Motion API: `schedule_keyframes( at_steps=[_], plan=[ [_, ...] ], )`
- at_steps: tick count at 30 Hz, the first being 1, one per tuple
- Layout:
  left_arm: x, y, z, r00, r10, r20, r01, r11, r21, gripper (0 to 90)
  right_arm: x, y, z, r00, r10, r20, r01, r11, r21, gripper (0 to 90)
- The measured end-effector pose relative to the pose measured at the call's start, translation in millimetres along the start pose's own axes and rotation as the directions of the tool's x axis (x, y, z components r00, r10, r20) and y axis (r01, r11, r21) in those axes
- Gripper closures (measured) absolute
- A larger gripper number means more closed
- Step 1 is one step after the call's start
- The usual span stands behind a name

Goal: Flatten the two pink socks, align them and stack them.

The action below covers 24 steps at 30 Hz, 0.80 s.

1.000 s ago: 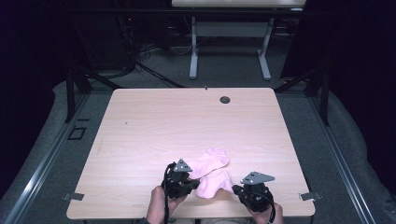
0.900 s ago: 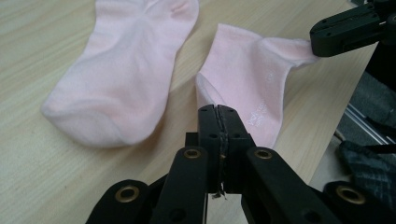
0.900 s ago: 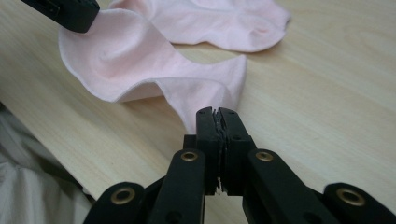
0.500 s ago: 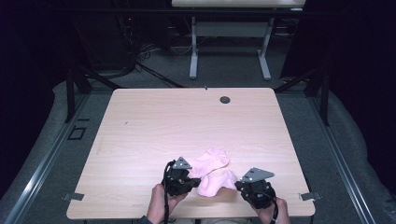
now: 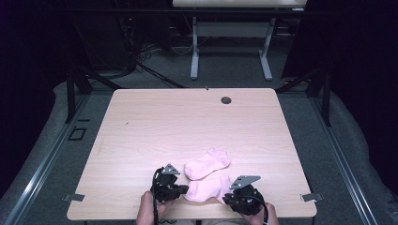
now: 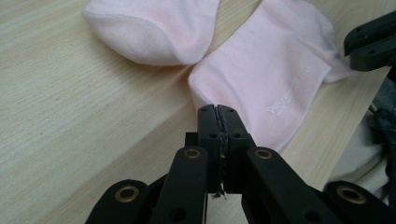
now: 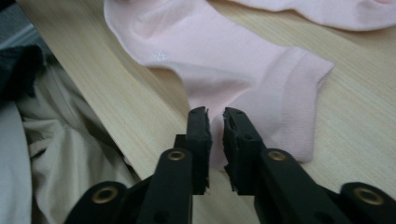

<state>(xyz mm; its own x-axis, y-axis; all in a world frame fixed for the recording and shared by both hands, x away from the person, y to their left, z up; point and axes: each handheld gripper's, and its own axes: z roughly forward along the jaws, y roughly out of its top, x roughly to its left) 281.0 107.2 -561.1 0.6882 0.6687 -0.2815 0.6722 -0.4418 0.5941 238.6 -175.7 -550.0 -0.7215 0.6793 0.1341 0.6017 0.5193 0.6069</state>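
Near pink sock [image 5: 205, 189]: light, limp, non-slip knit; your left gripper [image 6: 218, 122] pinches its edge, right gripper [image 7: 215, 122] slightly ajar over its cuff—grip there.

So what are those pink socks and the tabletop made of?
The two pink socks look like soft knitted fabric, probably a cotton blend: matte, with a ribbed cuff and faint creases. The table looks like pale wood-grain laminate, smooth with a slight sheen, though real wood can't be ruled out.
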Motion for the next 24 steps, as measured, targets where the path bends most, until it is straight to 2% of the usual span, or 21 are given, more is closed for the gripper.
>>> schedule_keyframes(
  at_steps=[2,5,8,11,15,20,24],
  plan=[
    [0.7,-0.6,0.6,1.0000,-0.002,0.001,0.002,1.0000,0.003,89.2,-3.0,1.0,-5.6,0.9999,0.004,0.012,-0.004,1.000,-0.023,75.3],
    [2.1,-1.5,1.6,1.0000,-0.006,0.000,0.006,1.0000,0.006,89.2,-11.9,2.8,-9.9,0.9976,0.039,0.057,-0.036,0.998,-0.052,69.2],
    [2.6,-2.6,1.6,0.9999,-0.013,-0.002,0.013,0.9999,0.004,89.1,-23.2,2.7,-6.5,0.9914,0.070,0.110,-0.065,0.997,-0.046,65.9],
    [2.8,-3.1,1.5,0.9999,-0.010,-0.005,0.010,0.9999,0.008,89.0,-28.0,1.9,0.1,0.9889,0.095,0.114,-0.093,0.995,-0.029,65.8],
    [2.6,-3.6,1.4,0.9999,-0.007,-0.008,0.007,1.0000,0.007,88.9,-26.9,1.9,5.6,0.9889,0.072,0.130,-0.074,0.997,0.012,68.7],
    [2.2,-4.7,1.4,0.9999,-0.009,-0.007,0.009,1.0000,0.002,89.0,-26.1,1.7,9.8,0.9856,0.083,0.147,-0.086,0.996,0.012,75.8],
    [1.2,-6.5,0.7,1.0000,-0.007,-0.006,0.007,1.0000,-0.001,88.9,-21.8,1.5,11.7,0.9838,0.048,0.173,-0.054,0.998,0.034,80.9]
  ],
)
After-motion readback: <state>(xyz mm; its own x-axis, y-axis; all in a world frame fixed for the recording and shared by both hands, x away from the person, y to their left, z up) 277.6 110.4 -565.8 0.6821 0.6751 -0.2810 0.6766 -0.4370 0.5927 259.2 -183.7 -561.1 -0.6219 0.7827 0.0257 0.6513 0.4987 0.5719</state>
